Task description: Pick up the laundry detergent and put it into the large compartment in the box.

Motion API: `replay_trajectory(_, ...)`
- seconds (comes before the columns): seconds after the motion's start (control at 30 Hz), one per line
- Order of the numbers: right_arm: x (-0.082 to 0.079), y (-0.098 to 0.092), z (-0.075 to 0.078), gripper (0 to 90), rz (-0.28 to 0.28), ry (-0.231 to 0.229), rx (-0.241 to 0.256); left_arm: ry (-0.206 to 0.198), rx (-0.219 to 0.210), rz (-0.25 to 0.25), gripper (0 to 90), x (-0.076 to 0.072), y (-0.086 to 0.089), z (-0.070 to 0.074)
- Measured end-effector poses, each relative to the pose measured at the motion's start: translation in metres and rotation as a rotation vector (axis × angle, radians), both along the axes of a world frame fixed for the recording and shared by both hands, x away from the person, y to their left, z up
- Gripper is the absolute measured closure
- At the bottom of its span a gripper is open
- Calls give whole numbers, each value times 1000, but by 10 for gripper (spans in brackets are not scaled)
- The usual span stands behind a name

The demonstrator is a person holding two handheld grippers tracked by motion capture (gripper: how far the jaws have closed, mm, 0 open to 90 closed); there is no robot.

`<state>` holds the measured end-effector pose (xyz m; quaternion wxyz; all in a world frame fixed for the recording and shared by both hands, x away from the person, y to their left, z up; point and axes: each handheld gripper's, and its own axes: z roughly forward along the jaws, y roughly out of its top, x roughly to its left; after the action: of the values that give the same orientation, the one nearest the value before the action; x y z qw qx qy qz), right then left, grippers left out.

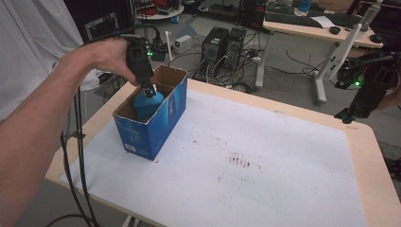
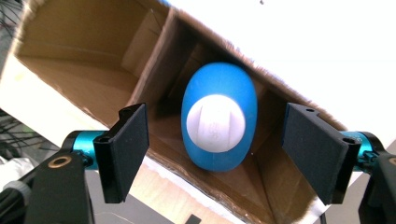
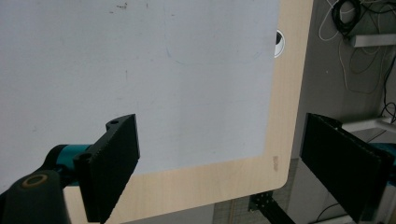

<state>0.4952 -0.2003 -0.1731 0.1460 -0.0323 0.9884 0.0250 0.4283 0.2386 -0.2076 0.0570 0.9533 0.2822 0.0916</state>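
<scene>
Left gripper [image 2: 215, 154], jaws spread, hangs above a smooth, likely slippery blue bottle [image 2: 218, 122] in a cardboard box [image 1: 150, 124]; its white cap [image 2: 215, 123] offers firmest hold. Right gripper [image 3: 233, 163] hangs open over the bench [image 3: 261, 172] corner.

My left arm reaches forward with the hand [image 1: 109, 56] turned down, its tongs [image 1: 150, 90] pointing steeply downward, jaws spread wide apart. My right tongs [image 1: 352, 115] hang at the far right, tilted down, jaws also wide apart.

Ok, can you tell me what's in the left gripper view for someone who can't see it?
A blue bottle with a white cap stands inside an open cardboard box, seen from above. The left tool hangs over it, its two black jaws wide apart on either side of the bottle.
</scene>
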Motion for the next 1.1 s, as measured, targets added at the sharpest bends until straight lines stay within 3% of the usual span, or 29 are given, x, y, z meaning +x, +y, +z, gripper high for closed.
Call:
replay_trajectory(0.23, -1, 0, 2, 112, -4, 1, 6, -43, -9, -54, 211, -3, -24, 29)
replay_trajectory(0.33, -1, 0, 2, 112, 1, 1, 8, -51, -2, -89, 211, -6, -39, 34)
replay_trajectory(0.43, -2, 0, 2, 112, 2, -2, 7, -44, -32, -120, 211, -6, -55, 36)
replay_trajectory(0.53, -3, 1, 3, 112, 5, -5, 9, -11, -33, -159, 211, -7, -76, 35)
replay_trajectory(0.57, -4, 1, 3, 112, -1, -6, 9, -22, -18, -185, 210, -8, -84, 35)
replay_trajectory(0.7, -4, 2, 3, 112, -2, -1, 7, -34, -28, -234, 191, -11, -114, 36)
replay_trajectory(0.77, -5, 3, 3, 112, 0, -4, 8, -23, -21, -266, 159, -13, -128, 34)
replay_trajectory(1.1, -9, 5, 7, 112, 0, -8, 24, -10, 17, -354, 158, -14, -175, 6)
